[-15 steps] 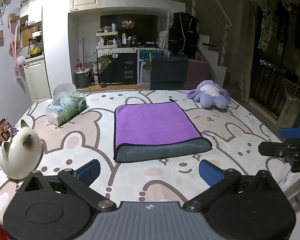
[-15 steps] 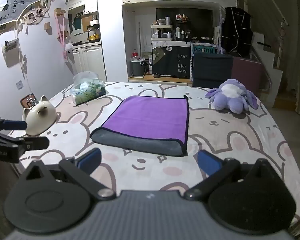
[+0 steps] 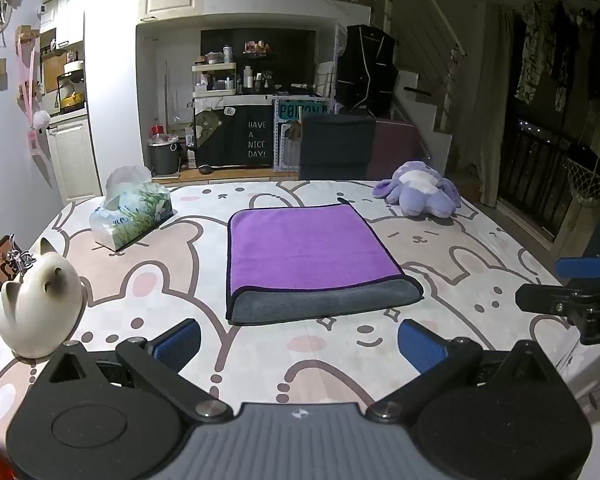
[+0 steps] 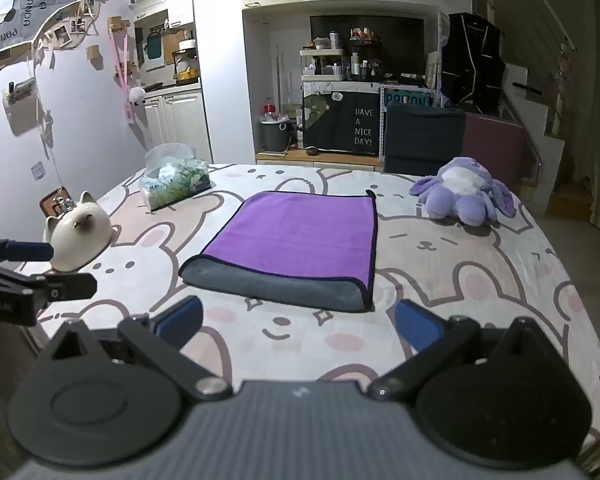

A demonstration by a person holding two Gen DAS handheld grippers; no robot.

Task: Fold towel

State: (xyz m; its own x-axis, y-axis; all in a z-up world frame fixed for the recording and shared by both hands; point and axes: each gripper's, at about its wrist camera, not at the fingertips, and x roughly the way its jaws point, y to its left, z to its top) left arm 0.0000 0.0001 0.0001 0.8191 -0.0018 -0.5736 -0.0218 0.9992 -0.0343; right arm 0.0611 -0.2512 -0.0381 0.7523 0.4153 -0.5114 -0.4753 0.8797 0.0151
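A purple towel (image 3: 308, 252) with a grey underside lies folded flat in the middle of the table, its grey fold edge nearest me; it also shows in the right wrist view (image 4: 300, 240). My left gripper (image 3: 299, 344) is open and empty, held back near the table's front edge, short of the towel. My right gripper (image 4: 298, 326) is open and empty, also short of the towel. Each gripper shows at the edge of the other's view: the right one (image 3: 572, 292), the left one (image 4: 28, 272).
A white cat figurine (image 3: 40, 304) sits at the front left. A tissue pack (image 3: 134, 210) lies at the back left. A purple plush toy (image 3: 420, 194) lies at the back right. The table has a bunny-print cloth (image 3: 480, 248).
Both views are almost unchanged; the grippers have drifted only slightly and the towel has not moved.
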